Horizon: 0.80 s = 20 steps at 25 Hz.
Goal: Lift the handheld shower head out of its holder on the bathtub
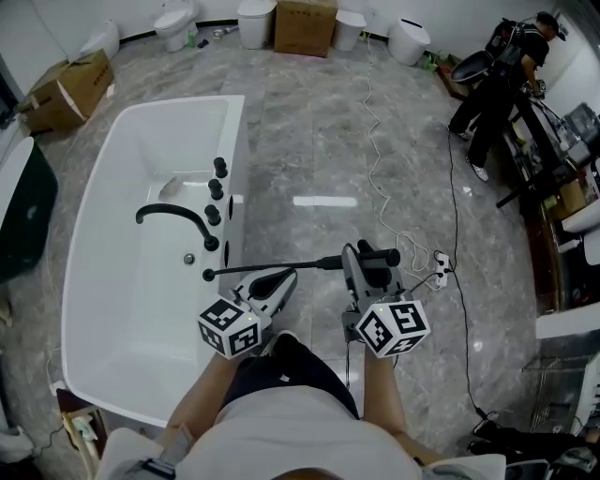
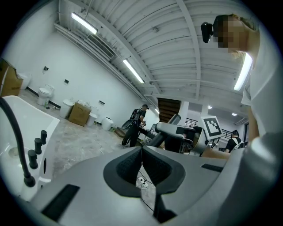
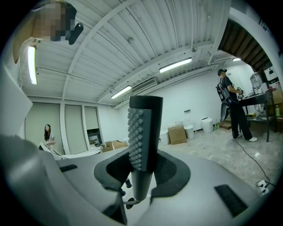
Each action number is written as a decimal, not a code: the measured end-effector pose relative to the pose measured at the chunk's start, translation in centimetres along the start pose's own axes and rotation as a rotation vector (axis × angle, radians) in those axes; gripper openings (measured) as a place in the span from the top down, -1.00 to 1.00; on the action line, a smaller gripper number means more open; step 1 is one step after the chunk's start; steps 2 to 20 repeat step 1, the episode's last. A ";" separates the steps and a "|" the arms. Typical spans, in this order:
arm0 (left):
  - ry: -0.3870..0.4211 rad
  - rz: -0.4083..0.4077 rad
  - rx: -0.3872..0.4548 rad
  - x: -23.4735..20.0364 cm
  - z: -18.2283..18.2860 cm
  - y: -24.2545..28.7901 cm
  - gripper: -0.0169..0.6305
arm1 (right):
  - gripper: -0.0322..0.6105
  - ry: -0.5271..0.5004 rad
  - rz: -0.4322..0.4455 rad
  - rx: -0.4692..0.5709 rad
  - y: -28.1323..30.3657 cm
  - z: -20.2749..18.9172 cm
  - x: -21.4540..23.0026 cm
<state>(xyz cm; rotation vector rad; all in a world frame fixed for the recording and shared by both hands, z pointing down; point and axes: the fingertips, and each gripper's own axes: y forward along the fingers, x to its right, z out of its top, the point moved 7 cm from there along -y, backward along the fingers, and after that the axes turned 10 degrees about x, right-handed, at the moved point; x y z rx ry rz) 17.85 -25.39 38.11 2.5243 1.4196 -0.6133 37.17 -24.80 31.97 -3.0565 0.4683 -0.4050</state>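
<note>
The black stick-shaped shower head (image 1: 378, 256) hangs over the floor, to the right of the white bathtub (image 1: 103, 187). My right gripper (image 1: 362, 259) is shut on it. In the right gripper view the shower head (image 3: 143, 128) stands upright between the jaws, nozzle bumps facing left. Its thin black hose (image 1: 272, 269) runs taut and straight back to a small fitting (image 1: 207, 275) on the tub's deck. My left gripper (image 1: 284, 279) is just below the hose, shut with nothing in it. In the left gripper view the left gripper (image 2: 141, 152) has its pads meeting at the tips.
On the tub's deck stand a curved black spout (image 1: 176, 215) and several black knobs (image 1: 216, 188). A white cable with a power strip (image 1: 441, 267) lies on the floor at right. A person (image 1: 497, 89) works at a table in the far right. Cardboard boxes (image 1: 305, 26) and toilets (image 1: 175, 22) line the back wall.
</note>
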 end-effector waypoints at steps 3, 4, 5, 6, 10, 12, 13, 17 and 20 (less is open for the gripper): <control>0.000 0.001 0.000 0.0 0.1 0.0 0.91 | 0.50 0.000 0.000 0.000 0.0 0.1 0.0; 0.000 0.001 0.000 0.0 0.1 0.0 0.91 | 0.50 0.000 0.000 0.000 0.0 0.1 0.0; 0.000 0.001 0.000 0.0 0.1 0.0 0.91 | 0.50 0.000 0.000 0.000 0.0 0.1 0.0; 0.000 0.001 0.000 0.0 0.1 0.0 0.91 | 0.50 0.000 0.000 0.000 0.0 0.1 0.0; 0.000 0.001 0.000 0.0 0.1 0.0 0.91 | 0.50 0.000 0.000 0.000 0.0 0.1 0.0; 0.000 0.001 0.000 0.0 0.1 0.0 0.91 | 0.50 0.000 0.000 0.000 0.0 0.1 0.0; 0.000 0.001 0.000 0.0 0.1 0.0 0.91 | 0.50 0.000 0.000 0.000 0.0 0.1 0.0; 0.000 0.001 0.000 0.0 0.1 0.0 0.91 | 0.50 0.000 0.000 0.000 0.0 0.1 0.0; 0.000 0.001 0.000 0.0 0.1 0.0 0.91 | 0.50 0.000 0.000 0.000 0.0 0.1 0.0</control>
